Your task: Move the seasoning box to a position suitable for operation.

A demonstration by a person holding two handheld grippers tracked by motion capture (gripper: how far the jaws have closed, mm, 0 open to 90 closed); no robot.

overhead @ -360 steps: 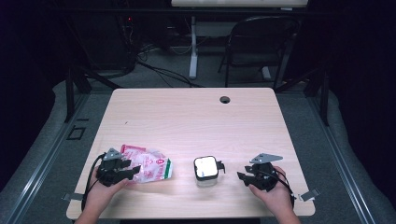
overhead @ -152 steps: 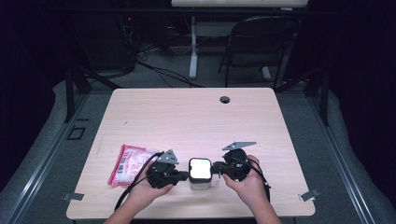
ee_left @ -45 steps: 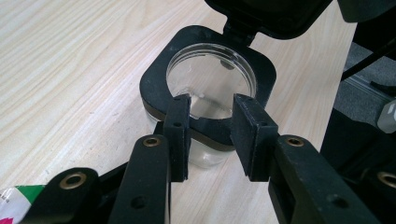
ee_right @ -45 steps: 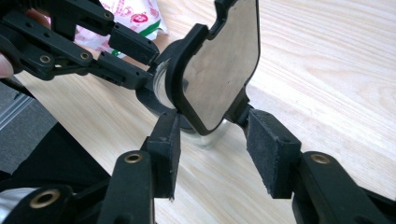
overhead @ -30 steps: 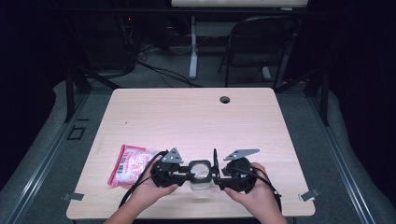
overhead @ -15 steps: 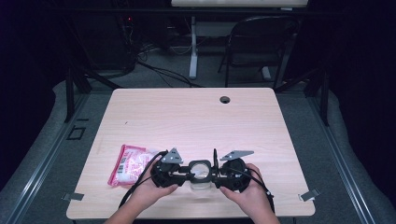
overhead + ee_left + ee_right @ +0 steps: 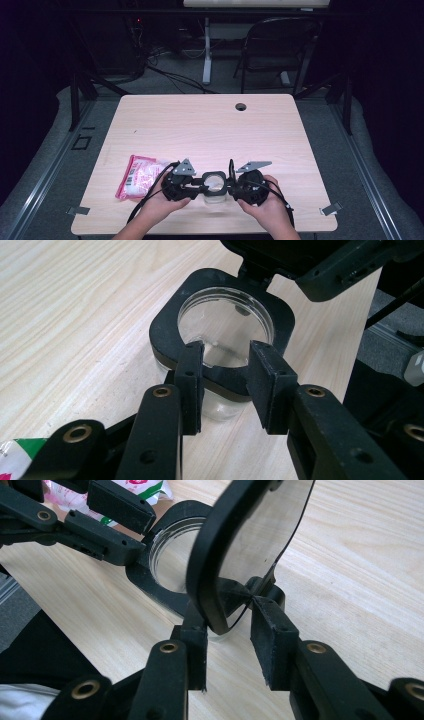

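Note:
A clear jar (image 7: 216, 186) with a black square collar (image 7: 165, 335) stands near the table's front edge. Its hinged black lid (image 7: 250, 535) is swung up on edge, so the mouth is uncovered. My left gripper (image 7: 227, 382) comes in from the left (image 7: 202, 184), and its pads clamp the near edge of the collar. My right gripper (image 7: 227, 625) faces it from the right (image 7: 231, 181). Its jaws have just been closing with the lid's lower edge and hinge between them, and the pads sit against it.
A pink and white packet (image 7: 140, 175) lies left of the left hand. The wooden table (image 7: 200, 125) has a cable hole (image 7: 241, 106) at the back. A folding chair (image 7: 280, 40) and cables stand beyond it. The front edge is just below the hands.
The right gripper has edged a little left toward the jar and narrowed its jaws around the upright lid. The left gripper and the jar have stayed put.

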